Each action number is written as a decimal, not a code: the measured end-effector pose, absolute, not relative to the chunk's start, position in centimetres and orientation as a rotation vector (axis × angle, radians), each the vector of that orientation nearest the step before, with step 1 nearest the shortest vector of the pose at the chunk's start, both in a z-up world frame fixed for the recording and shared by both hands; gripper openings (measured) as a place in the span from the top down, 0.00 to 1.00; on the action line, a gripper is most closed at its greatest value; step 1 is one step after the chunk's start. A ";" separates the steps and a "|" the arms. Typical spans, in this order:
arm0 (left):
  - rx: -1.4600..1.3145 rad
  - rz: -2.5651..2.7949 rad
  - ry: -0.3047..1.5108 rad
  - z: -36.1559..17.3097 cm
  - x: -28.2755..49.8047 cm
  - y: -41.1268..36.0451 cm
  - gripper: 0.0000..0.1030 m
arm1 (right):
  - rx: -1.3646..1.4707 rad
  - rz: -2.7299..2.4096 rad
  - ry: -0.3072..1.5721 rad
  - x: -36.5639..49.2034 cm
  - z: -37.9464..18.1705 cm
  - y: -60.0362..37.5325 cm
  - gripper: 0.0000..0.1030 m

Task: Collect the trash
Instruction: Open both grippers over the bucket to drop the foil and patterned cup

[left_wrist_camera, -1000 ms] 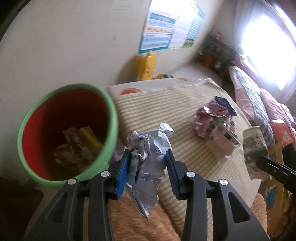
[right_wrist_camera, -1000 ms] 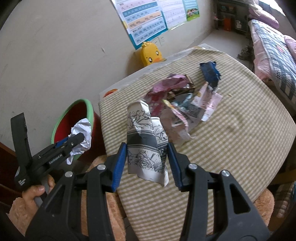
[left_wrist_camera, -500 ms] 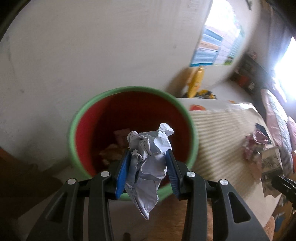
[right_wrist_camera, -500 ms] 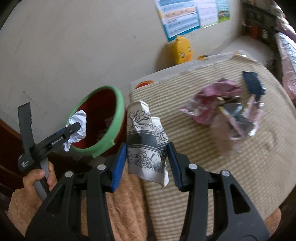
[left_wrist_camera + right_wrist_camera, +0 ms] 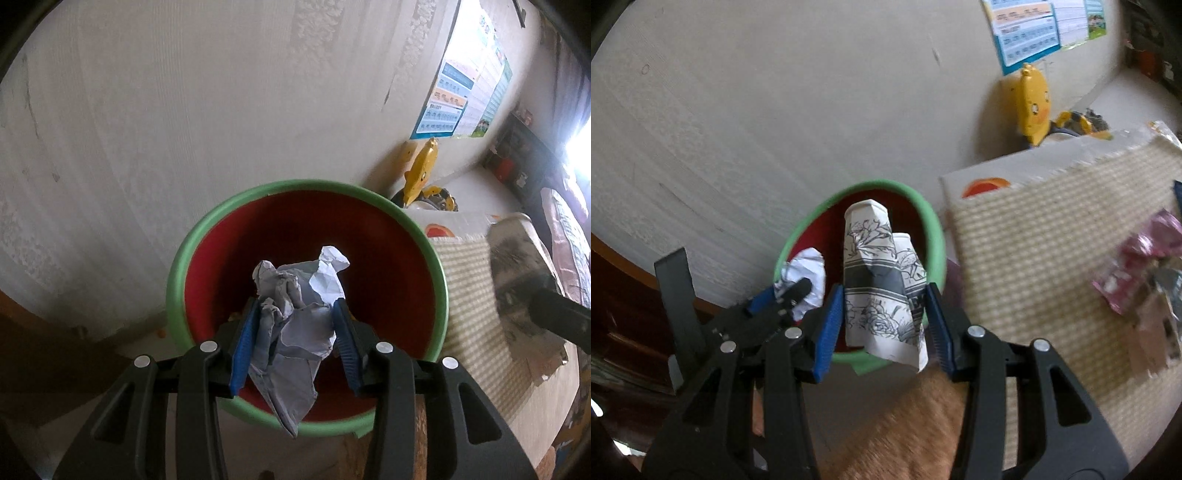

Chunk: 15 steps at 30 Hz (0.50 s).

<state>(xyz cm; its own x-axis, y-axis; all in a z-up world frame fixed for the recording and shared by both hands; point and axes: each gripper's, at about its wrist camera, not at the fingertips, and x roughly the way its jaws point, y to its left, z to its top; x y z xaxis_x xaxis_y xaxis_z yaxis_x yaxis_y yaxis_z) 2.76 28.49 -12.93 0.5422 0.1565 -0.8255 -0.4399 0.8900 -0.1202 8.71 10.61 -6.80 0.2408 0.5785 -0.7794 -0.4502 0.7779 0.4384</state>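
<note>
The green-rimmed red bin (image 5: 306, 295), off to the side a second ago, is now sitting directly under both grippers. The left gripper (image 5: 295, 343) is just loosening around the crumpled paper (image 5: 299, 314); the right gripper (image 5: 884, 325) is clamping the flattened floral cup (image 5: 879, 284). Both drops look imminent.

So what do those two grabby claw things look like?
Both look alike. The left gripper and the right gripper each have two chunky black plastic arms with triangle cut-outs and round silver rivets. Ridged bright blue pads line the inner faces. No cables or sleeves show.
</note>
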 end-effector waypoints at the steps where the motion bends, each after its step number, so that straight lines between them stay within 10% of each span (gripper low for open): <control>1: -0.334 0.365 0.936 -12.9 2.8 28.7 0.58 | 0.141 0.714 1.130 9.0 -6.9 11.0 0.57; 4: -0.329 0.383 0.945 -13.0 3.1 28.7 0.40 | 0.177 0.740 1.138 9.9 -7.1 12.2 0.51; 15: -0.330 0.382 0.941 -12.4 3.0 28.0 0.35 | 0.185 0.712 1.074 9.4 -5.9 8.7 0.35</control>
<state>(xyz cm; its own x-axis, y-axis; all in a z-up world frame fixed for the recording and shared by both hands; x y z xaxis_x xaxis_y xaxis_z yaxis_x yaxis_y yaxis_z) 3.02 28.05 -12.43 0.5312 0.1727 -0.8294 -0.4546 0.8842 -0.1071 9.37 8.66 -5.87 0.2809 0.6133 -0.7382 -0.4414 0.7656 0.4681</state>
